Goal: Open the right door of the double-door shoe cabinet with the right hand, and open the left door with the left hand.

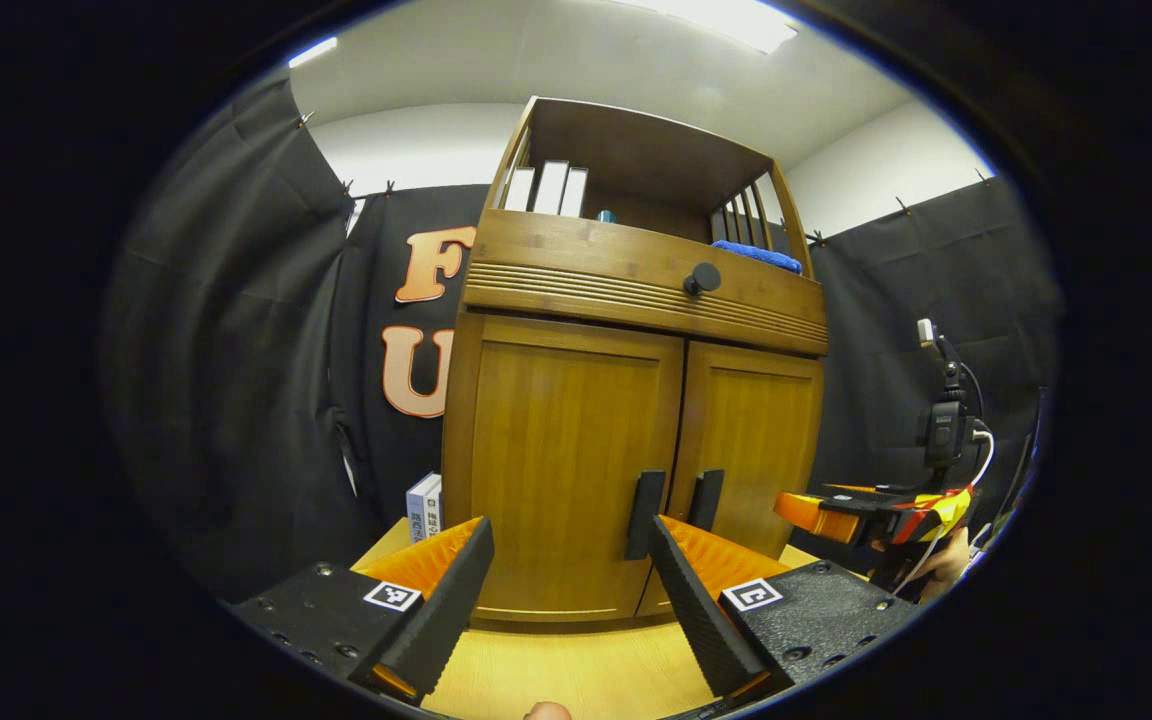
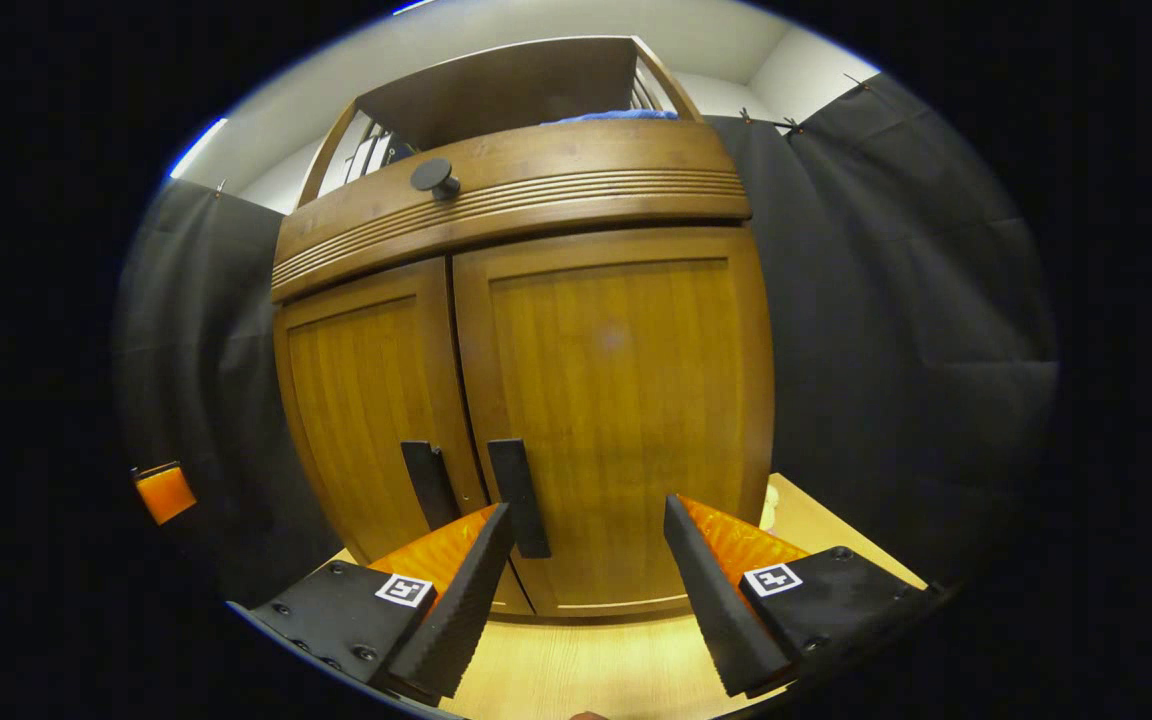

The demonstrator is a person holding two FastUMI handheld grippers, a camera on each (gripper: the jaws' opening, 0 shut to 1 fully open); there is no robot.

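Note:
The wooden shoe cabinet stands on the table with both doors closed. In the left gripper view, the left door (image 1: pixel 561 460) faces my left gripper (image 1: pixel 568 535), which is open and empty. Its right finger's tip sits just in front of the left door's dark handle (image 1: pixel 645 515). The right gripper (image 1: pixel 806 508) hovers off to the right, near the right door (image 1: pixel 751 450). In the right gripper view, my right gripper (image 2: pixel 586 515) is open before the right door (image 2: pixel 626 400). That door's handle (image 2: pixel 519 497) lies beside the tip of its left finger. The left door's handle (image 2: pixel 431 485) is next to it.
A drawer with a round dark knob (image 1: pixel 702 278) runs above the doors. The open shelf on top holds white books (image 1: pixel 546 188) and a blue cloth (image 1: pixel 756 255). A small box (image 1: pixel 424 507) stands left of the cabinet. The light wooden table (image 1: pixel 576 670) extends toward me.

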